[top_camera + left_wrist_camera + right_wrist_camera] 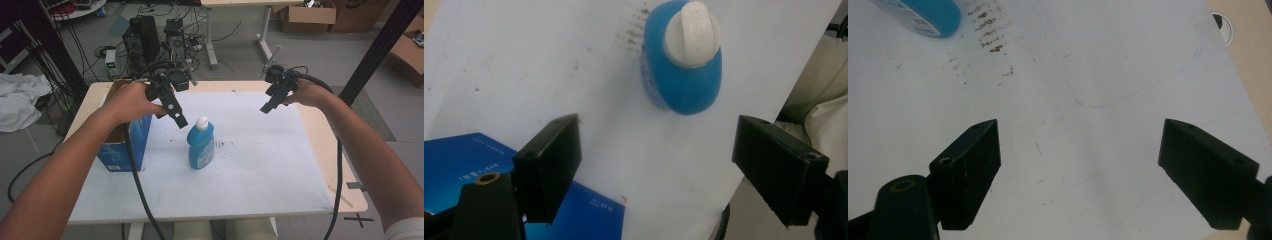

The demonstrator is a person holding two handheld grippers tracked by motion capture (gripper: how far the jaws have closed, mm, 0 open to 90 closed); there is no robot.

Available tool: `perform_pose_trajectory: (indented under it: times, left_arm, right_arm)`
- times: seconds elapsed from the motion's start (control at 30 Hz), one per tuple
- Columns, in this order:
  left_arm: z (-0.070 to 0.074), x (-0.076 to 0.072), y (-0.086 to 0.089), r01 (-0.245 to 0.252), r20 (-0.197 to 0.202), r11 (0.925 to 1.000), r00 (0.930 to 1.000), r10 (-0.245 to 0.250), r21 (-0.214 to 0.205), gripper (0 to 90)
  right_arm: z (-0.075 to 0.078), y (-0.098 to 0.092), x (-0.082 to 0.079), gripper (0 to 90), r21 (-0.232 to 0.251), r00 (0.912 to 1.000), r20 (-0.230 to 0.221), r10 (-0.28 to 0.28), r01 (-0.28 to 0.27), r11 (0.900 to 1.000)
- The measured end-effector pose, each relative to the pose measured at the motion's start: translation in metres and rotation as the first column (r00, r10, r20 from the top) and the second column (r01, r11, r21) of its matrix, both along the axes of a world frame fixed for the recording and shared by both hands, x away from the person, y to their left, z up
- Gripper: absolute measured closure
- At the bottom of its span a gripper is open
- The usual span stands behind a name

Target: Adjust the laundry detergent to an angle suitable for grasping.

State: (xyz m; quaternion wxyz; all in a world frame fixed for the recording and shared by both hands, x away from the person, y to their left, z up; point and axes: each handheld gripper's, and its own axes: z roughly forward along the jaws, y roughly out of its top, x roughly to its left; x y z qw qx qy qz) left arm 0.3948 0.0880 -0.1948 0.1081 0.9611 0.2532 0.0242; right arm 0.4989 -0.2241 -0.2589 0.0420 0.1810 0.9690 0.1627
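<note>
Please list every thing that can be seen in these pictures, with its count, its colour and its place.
bottle: one, blue with a white cap, upright near the middle of the white sheet.
box: one, blue, open, at the table's left edge.
white sheet: one, covering most of the table.
table: one, light wood.
cardboard boxes: several, brown, on the floor behind.
left gripper: one, black, open, above and left of the bottle.
right gripper: one, black, open, over the sheet's far right.

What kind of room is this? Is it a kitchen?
Probably not a kitchen: it looks like a lab or workshop. Tangled cables and black electronic boxes sit on the floor behind the table, with cardboard boxes nearby.
</note>
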Motion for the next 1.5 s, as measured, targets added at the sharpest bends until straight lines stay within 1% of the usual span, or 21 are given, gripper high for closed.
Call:
perform_pose_trajectory:
  times: [0.07,0.3,0.33,0.37,0.4,0.5,0.57,0.6,0.63,0.67,0.7,0.87,0.93,0.97,1.13,1.23,1.33,1.43,1.5]
  left_arm:
    - [0.002,-0.001,0.000,-0.012,0.002,0.9999,0.9999,0.012,-0.009,20.2]
    - [0.006,-0.004,0.001,-0.059,0.010,0.9982,0.9982,0.059,-0.011,20.0]
    - [0.009,-0.004,0.002,-0.073,0.010,0.9971,0.9972,0.074,-0.019,19.9]
    - [0.009,-0.004,0.002,-0.073,0.010,0.9971,0.9972,0.074,-0.019,20.0]
    - [0.011,-0.005,0.003,-0.091,0.008,0.9953,0.9958,0.091,-0.033,20.0]
    - [0.014,-0.005,0.004,-0.103,0.011,0.9940,0.9945,0.104,-0.036,20.0]
    - [0.019,-0.006,0.005,-0.127,0.012,0.9908,0.9917,0.128,-0.046,19.9]
    - [0.019,-0.006,0.005,-0.127,0.012,0.9908,0.9917,0.128,-0.046,19.9]
    - [0.020,-0.006,0.005,-0.137,0.014,0.9892,0.9904,0.138,-0.052,19.9]
    - [0.021,-0.006,0.005,-0.147,0.014,0.9874,0.9889,0.148,-0.059,19.9]
    - [0.024,-0.007,0.005,-0.166,0.019,0.9838,0.9857,0.167,-0.068,19.9]
    - [0.026,-0.008,0.004,-0.189,0.024,0.9797,0.9813,0.191,-0.066,19.8]
    - [0.028,-0.008,0.004,-0.201,0.024,0.9768,0.9789,0.203,-0.074,19.8]
    - [0.029,-0.009,0.002,-0.216,0.027,0.9733,0.9755,0.218,-0.079,19.8]
    - [0.031,-0.011,-0.001,-0.220,0.031,0.9726,0.9743,0.223,-0.074,19.8]
    - [0.032,-0.011,-0.002,-0.222,0.031,0.9719,0.9738,0.225,-0.078,19.9]
    - [0.033,-0.013,-0.002,-0.215,0.032,0.9742,0.9754,0.218,-0.068,19.9]
    - [0.034,-0.011,-0.001,-0.222,0.033,0.9720,0.9738,0.225,-0.077,20.0]
    - [0.033,-0.010,0.000,-0.227,0.034,0.9712,0.9727,0.230,-0.074,20.0]
  right_arm:
    - [0.000,0.000,-0.001,16.8,0.001,1.0000,0.002,0.004,-0.004,1.0000]
    - [0.002,0.000,-0.003,16.4,-0.001,1.0000,0.009,-0.002,0.002,1.0000]
    - [0.003,0.000,-0.003,16.4,0.002,0.9998,0.017,0.010,-0.010,0.9999]
    - [0.003,0.000,-0.003,16.4,0.002,0.9998,0.017,0.010,-0.010,0.9999]
    - [0.004,0.000,-0.005,16.4,0.002,0.9999,0.015,0.005,-0.005,1.0000]
    - [0.004,-0.001,-0.005,16.5,0.004,0.9998,0.020,0.009,-0.009,1.0000]
    - [0.005,-0.001,-0.006,16.5,0.005,0.9998,0.019,0.007,-0.007,1.0000]
    - [0.005,-0.001,-0.006,16.5,0.005,0.9998,0.019,0.007,-0.007,1.0000]
    - [0.005,-0.002,-0.006,16.6,0.003,0.9998,0.019,0.008,-0.008,1.0000]
    - [0.005,-0.002,-0.006,16.7,0.003,0.9998,0.019,0.008,-0.008,1.0000]
    - [0.005,-0.002,-0.006,16.7,0.002,0.9997,0.023,0.008,-0.008,1.0000]
    - [0.006,-0.002,-0.007,16.6,0.001,0.9996,0.026,0.008,-0.008,1.0000]
    - [0.006,-0.002,-0.007,16.7,0.002,0.9996,0.026,0.009,-0.009,1.0000]
    - [0.006,-0.002,-0.007,16.6,0.000,0.9997,0.025,0.007,-0.007,1.0000]
    - [0.006,-0.002,-0.007,16.6,0.000,0.9997,0.025,0.006,-0.006,1.0000]
    - [0.006,-0.002,-0.007,16.6,-0.001,0.9997,0.025,0.006,-0.006,1.0000]
    - [0.007,-0.002,-0.008,16.8,0.000,0.9996,0.025,0.014,-0.014,0.9999]
    - [0.007,-0.001,-0.009,16.6,-0.002,0.9997,0.022,0.011,-0.011,0.9999]
    - [0.006,-0.001,-0.010,16.7,-0.009,0.9998,0.019,0.011,-0.011,0.9999]
